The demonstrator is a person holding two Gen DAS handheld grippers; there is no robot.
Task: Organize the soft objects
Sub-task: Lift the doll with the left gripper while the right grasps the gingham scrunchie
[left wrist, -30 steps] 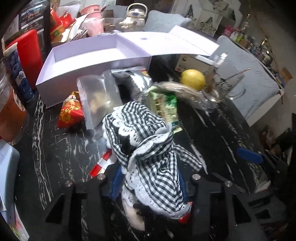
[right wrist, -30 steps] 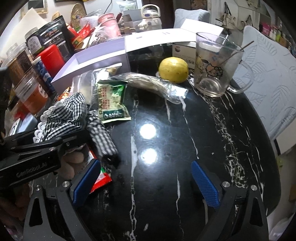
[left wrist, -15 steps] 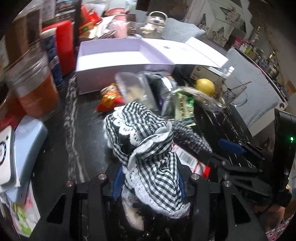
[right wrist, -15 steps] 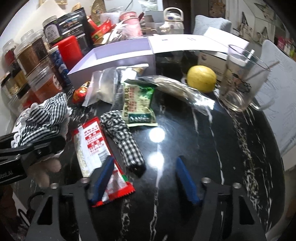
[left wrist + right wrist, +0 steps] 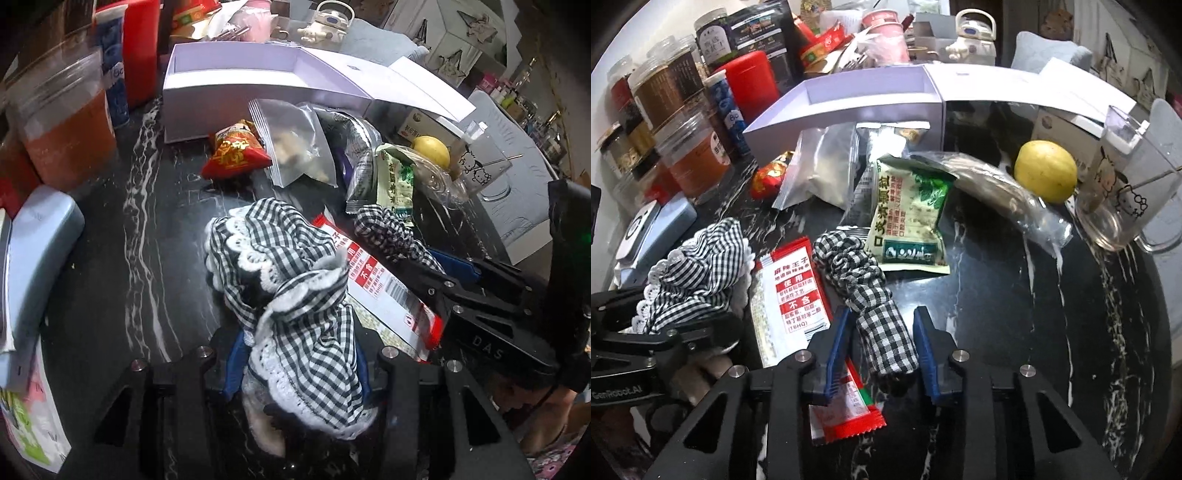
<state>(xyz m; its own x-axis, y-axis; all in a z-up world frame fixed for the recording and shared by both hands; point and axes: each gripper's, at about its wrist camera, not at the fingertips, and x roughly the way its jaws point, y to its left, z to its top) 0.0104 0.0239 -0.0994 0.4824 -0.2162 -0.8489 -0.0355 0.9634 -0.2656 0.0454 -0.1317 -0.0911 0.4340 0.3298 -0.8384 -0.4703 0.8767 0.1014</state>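
now our right gripper (image 5: 882,347) is closing around the checked strap (image 5: 864,291), whose long axis runs straight ahead between its fingers on the black table (image 5: 1015,314); our left gripper (image 5: 299,365) clamps the frilled checked garment (image 5: 295,288).

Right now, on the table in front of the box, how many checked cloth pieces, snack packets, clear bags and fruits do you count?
Checked cloth pieces: 2, a frilled cloth and a strap
Snack packets: 4, red-white, green, silver, red-gold
Clear bags: 2, zip bag, long bag
Fruits: 1, lemon
Total: 9
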